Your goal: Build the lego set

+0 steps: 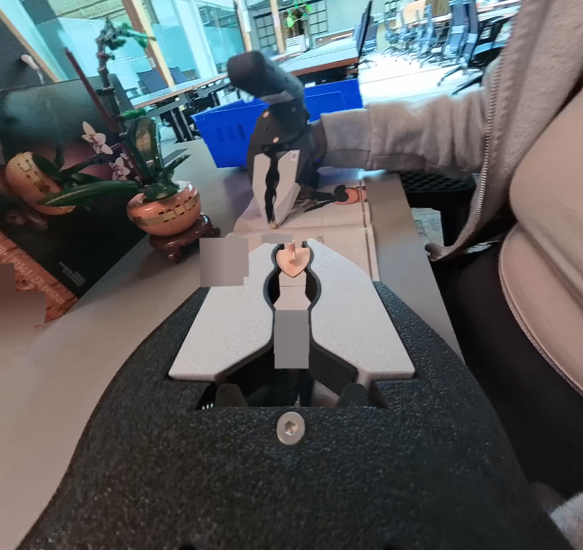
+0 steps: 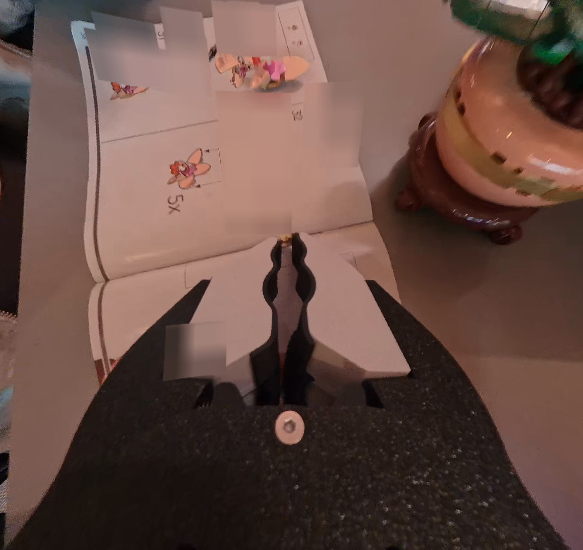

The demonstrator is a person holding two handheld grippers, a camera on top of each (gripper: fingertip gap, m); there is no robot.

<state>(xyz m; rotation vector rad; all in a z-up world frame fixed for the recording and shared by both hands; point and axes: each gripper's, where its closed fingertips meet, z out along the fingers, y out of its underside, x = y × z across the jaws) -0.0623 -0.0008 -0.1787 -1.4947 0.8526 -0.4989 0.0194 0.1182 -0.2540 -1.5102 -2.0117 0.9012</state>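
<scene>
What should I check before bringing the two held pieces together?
1. Left gripper holds the pink petal piece: ok, pinched at the tips.
2. Right gripper holds the small tan piece: ok, though only a sliver shows.
3. Which way the tan piece faces: cannot tell, too small and blurred.
4. Petal's peg reachable: ok, it sticks up between the fingers.
5. Space above the instruction booklet: ok, the right gripper's tips are over the open page.
6. Distance from the orchid pot: ok, it stands apart, beside the booklet.

grey table (image 2: 473, 314) w/ open manual (image 2: 151, 219), lego orchid pot (image 2: 492, 162), box (image 1: 47, 219)
</scene>
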